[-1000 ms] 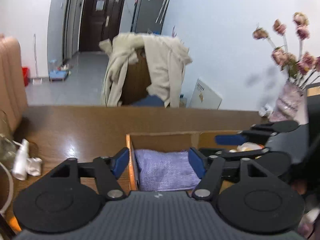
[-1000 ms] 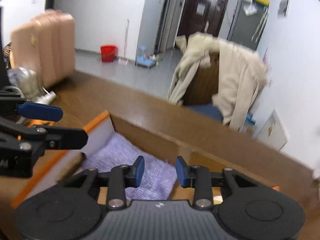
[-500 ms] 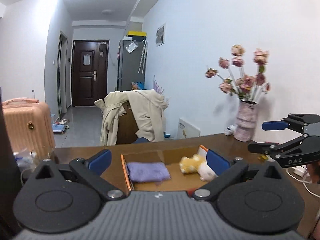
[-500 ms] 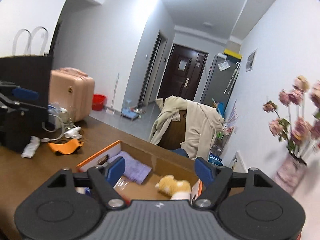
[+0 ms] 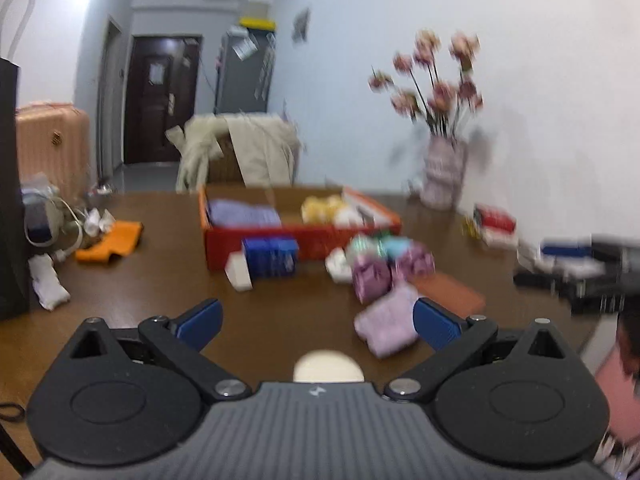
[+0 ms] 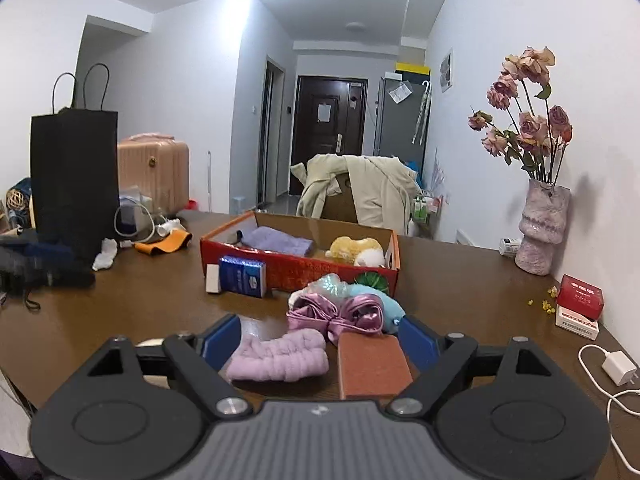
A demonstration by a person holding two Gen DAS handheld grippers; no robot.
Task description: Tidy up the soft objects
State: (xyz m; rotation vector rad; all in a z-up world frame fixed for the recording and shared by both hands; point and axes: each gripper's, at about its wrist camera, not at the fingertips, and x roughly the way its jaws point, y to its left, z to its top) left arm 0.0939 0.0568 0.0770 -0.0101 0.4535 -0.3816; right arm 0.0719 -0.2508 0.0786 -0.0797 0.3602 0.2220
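A red cardboard box [image 6: 296, 270] [image 5: 320, 240] on the brown table holds a folded purple towel [image 6: 278, 240] [image 5: 244, 213] and a yellow plush toy [image 6: 354, 250] [image 5: 324, 206]. In front of it lie a shiny purple bow [image 6: 336, 312] [image 5: 390, 270], a light blue soft item [image 6: 376, 298] and a fluffy lilac cloth [image 6: 280, 358] [image 5: 386, 326]. My right gripper [image 6: 320, 340] is open and empty, low over the lilac cloth. My left gripper [image 5: 316, 322] is open and empty, with the lilac cloth by its right finger.
A blue pack [image 6: 242, 276] and a white block [image 6: 212, 278] stand before the box. A brown pad [image 6: 372, 364] lies by the lilac cloth. A flower vase [image 6: 540, 232], red packs [image 6: 578, 302], a charger [image 6: 618, 368], a black bag [image 6: 74, 176] and an orange cloth [image 6: 164, 242] ring the table.
Both grippers have pulled back from the box toward the table's near edge and opened wide. The towel lies in the box. The loose soft items have come into view.
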